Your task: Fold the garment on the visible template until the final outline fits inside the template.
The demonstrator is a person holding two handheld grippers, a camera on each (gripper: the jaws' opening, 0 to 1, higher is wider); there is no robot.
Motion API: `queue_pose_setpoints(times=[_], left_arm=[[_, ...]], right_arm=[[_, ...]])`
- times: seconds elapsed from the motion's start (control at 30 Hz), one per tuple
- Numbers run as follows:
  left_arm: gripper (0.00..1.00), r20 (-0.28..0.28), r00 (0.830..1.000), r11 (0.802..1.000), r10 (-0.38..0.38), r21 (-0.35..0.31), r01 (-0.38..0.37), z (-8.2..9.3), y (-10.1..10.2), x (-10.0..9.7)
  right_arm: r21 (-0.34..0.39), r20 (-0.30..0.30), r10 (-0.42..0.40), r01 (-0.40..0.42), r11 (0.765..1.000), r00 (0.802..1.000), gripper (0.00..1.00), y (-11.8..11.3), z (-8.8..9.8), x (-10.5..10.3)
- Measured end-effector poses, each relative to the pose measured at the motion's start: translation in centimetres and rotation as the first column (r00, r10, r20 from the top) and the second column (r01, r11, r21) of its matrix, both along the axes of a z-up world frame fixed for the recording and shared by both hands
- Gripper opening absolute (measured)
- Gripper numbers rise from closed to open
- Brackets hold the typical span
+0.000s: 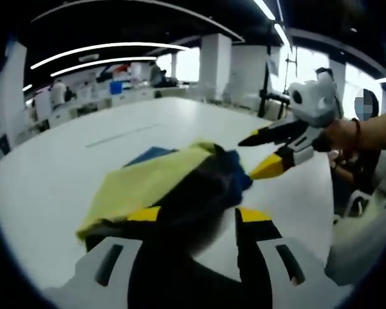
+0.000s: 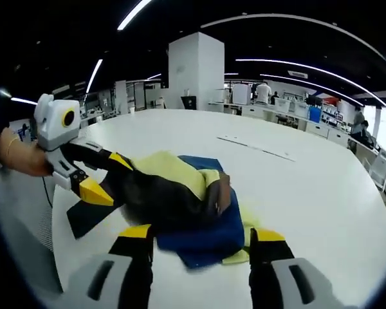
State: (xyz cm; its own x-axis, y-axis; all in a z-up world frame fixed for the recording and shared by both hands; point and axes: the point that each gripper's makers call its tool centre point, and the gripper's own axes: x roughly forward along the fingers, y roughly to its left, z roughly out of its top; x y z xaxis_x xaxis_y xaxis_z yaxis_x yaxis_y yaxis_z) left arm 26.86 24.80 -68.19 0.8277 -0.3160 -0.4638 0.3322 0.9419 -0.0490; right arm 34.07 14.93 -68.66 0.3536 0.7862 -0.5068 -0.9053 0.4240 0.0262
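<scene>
We have the garment (image 2: 174,187), yellow with a dark part, bunched on the blue template (image 2: 206,238) on the white table (image 2: 296,187), just ahead of the right tongs (image 2: 199,241). Those tongs stand open, tips resting either side of the blue edge, holding nothing. The left tongs (image 2: 106,174) reach in from the left side of the right gripper view and appear open too, their upper tip against the dark cloth. In the left gripper view the left tongs (image 1: 193,215) have cloth heaped between their tips, though we cannot tell whether they pinch it.

We judge the fold unfinished: the heap is lumpy. To do it well, we should take one single layer at an edge, lift low, lay it flat, and keep the blue border showing all round.
</scene>
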Motion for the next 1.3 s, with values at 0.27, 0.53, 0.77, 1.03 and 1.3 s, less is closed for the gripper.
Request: queue_pose_setpoints(times=[0.27, 0.53, 0.77, 1.03, 1.3], left_arm=[[0.35, -0.021, 1.000, 1.000, 0.000, 0.017, 0.001, -1.6, -0.5, 1.0], [0.26, -0.030, 0.999, 0.999, 0.015, 0.050, -0.013, -2.8, -0.5, 2.0], [0.11, -0.038, 0.998, 0.999, 0.041, 0.023, -0.040, -3.0, 0.1, 2.4], [0.00, -0.048, 0.999, 0.999, 0.011, -0.036, -0.013, -2.7, 0.0, 1.9], [0.00, -0.019, 1.000, 0.997, -0.007, -0.077, 0.006, -0.1, 0.4, 0.8]], right_arm=[[0.005, -0.029, -0.028, 0.029, 1.000, 0.999, 0.35, -0.1, -0.9, 1.6], [0.023, -0.036, -0.066, 0.067, 0.998, 0.997, 0.12, -0.5, -0.8, 3.0], [0.026, -0.040, -0.073, 0.074, 0.997, 0.997, 0.01, -0.5, -0.8, 3.4], [0.027, -0.019, -0.067, 0.067, 0.997, 0.998, 0.00, -0.5, -0.3, 3.1], [0.023, 0.003, -0.062, 0.062, 0.998, 0.998, 0.00, -0.8, 0.7, 2.8]])
